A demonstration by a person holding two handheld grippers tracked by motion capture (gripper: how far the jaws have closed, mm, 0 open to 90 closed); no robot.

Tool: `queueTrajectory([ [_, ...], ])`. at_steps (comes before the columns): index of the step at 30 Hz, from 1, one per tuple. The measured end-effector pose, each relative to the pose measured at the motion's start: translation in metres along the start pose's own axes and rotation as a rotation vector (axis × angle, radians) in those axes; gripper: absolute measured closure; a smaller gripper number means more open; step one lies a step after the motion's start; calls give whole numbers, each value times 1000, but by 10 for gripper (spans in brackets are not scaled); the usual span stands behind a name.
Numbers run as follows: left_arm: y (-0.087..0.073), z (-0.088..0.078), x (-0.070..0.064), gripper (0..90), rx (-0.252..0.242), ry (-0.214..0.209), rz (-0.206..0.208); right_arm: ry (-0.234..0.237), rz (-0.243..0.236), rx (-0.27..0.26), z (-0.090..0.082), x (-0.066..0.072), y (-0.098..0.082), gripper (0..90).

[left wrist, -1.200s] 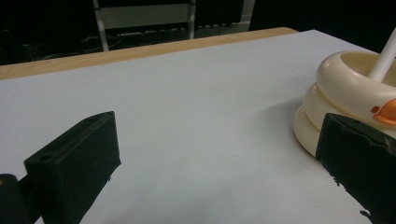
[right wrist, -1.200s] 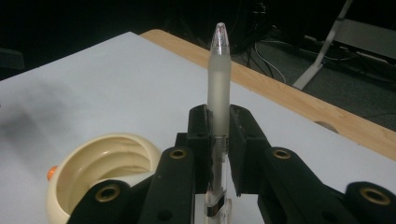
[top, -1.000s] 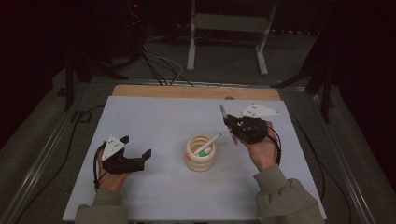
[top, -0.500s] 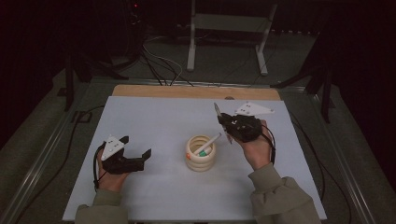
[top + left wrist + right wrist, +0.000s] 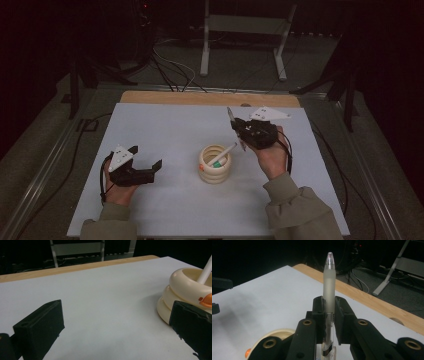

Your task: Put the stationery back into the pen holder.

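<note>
A cream ringed cup [image 5: 215,169] with an orange mark stands mid-table, and a white pen with a green band [image 5: 221,154] leans in it. My right gripper [image 5: 236,126] hovers just right of and beyond the cup, shut on a frosted pen [image 5: 230,116]. In the right gripper view that pen [image 5: 329,280] stands upright between the jaws of the right gripper [image 5: 329,306], above the cup [image 5: 279,334]. My left gripper [image 5: 146,157] rests on the table left of the cup, open. In the left gripper view its jaws stand wide apart with nothing between them [image 5: 115,327], and the cup [image 5: 185,290] is at the right.
The white tabletop [image 5: 165,125] ends at a wooden strip [image 5: 200,98] on the far side. Beyond it are a metal stand [image 5: 240,30] and cables [image 5: 170,65] on the dark floor. A cable trails off each gripper.
My right gripper, still shut on the frosted pen, has shifted slightly left toward the cup. The left gripper has stayed put.
</note>
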State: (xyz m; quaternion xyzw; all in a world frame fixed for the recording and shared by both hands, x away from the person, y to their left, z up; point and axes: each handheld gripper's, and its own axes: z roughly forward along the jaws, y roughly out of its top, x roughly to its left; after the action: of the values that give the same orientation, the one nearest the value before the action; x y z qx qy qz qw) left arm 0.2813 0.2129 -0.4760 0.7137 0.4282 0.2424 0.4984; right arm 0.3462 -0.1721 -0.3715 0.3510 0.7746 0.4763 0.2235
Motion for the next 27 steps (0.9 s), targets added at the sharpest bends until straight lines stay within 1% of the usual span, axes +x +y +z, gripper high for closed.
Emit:
queueTrajectory([
  [6,0,0,0,3,-1,1,-3,-1,1,-9,1,0,2,803],
  [17,0,0,0,3,-2,1,-4,18,23,-21,8,1,5,803],
  [27,0,-1,0,3,-2,1,-4,22,14,-41,6,3,14,803],
])
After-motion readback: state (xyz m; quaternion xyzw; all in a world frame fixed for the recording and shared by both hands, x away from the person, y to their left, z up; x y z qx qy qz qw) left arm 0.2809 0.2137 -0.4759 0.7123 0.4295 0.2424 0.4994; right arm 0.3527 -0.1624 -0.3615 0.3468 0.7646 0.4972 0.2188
